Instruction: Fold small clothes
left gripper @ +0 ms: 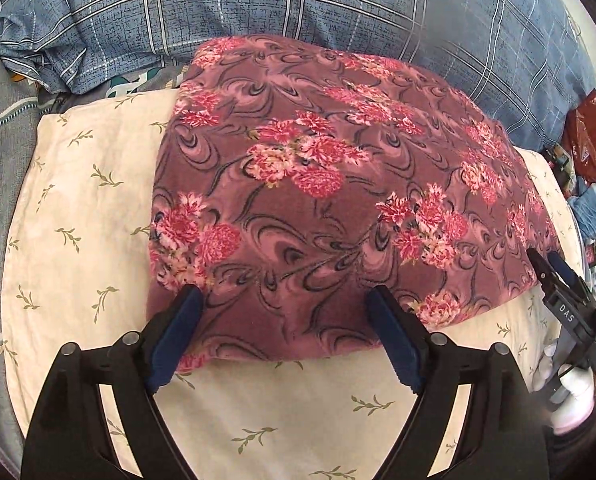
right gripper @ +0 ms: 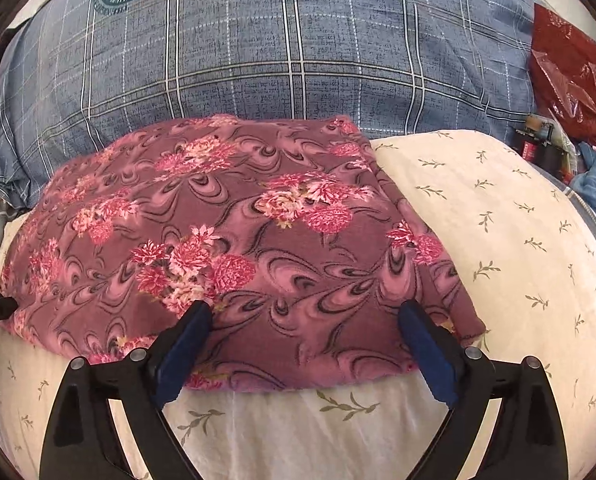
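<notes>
folded floral garment (left gripper: pixel 337 200) lies on the cream pillow (left gripper: pixel 78 200); left tool (left gripper: pixel 286 300) and right tool (right gripper: pixel 307 312) angle downward, spread wide, gripping nothing.

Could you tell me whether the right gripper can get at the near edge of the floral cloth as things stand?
Probably yes. The right gripper is open, its fingers straddling the near edge of the floral cloth. Nothing lies between, and the left gripper works farther along.
</notes>
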`<state>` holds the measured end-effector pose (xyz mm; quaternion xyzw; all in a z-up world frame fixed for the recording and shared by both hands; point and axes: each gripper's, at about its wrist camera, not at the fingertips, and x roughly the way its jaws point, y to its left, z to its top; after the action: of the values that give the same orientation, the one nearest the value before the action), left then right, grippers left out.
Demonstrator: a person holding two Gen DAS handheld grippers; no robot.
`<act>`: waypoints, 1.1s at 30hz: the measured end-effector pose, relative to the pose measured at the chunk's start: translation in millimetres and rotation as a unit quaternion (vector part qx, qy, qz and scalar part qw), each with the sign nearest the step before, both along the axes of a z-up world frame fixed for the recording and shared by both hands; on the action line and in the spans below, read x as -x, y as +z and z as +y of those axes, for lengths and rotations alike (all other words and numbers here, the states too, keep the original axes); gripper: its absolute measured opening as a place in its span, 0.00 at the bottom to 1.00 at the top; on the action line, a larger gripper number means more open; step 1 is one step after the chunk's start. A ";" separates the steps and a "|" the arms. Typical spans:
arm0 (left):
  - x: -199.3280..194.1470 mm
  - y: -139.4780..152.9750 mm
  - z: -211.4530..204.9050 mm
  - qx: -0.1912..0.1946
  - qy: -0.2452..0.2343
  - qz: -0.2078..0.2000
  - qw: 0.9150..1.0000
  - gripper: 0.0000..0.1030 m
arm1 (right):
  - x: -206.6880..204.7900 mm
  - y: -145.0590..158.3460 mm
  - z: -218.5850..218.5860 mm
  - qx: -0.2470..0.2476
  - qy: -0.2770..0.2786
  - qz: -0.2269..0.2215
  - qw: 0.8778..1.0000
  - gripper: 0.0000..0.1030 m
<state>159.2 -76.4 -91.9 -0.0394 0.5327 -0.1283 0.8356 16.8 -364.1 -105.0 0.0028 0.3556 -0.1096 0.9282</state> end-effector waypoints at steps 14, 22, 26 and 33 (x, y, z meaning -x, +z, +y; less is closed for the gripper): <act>-65.3 18.5 111.4 0.157 0.066 0.063 0.983 0.83 | 19.2 19.6 151.8 0.058 0.180 -0.038 0.981 0.93; -76.3 -1.4 141.3 0.177 0.086 0.086 0.977 0.83 | 14.2 -28.0 293.6 0.266 0.329 -0.009 0.906 0.91; -82.0 -6.0 144.8 0.185 0.084 0.095 0.975 0.83 | -3.3 -38.3 322.3 0.336 0.303 -0.041 0.891 0.90; -102.8 -2.1 137.4 0.223 0.067 0.101 0.967 0.83 | -28.0 -36.6 321.1 0.328 0.293 -0.062 0.896 0.09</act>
<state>262.0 61.0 -94.0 -0.2734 0.5683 -0.1832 0.7542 44.8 -42.9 -141.5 -0.3995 0.2261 0.0572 0.8866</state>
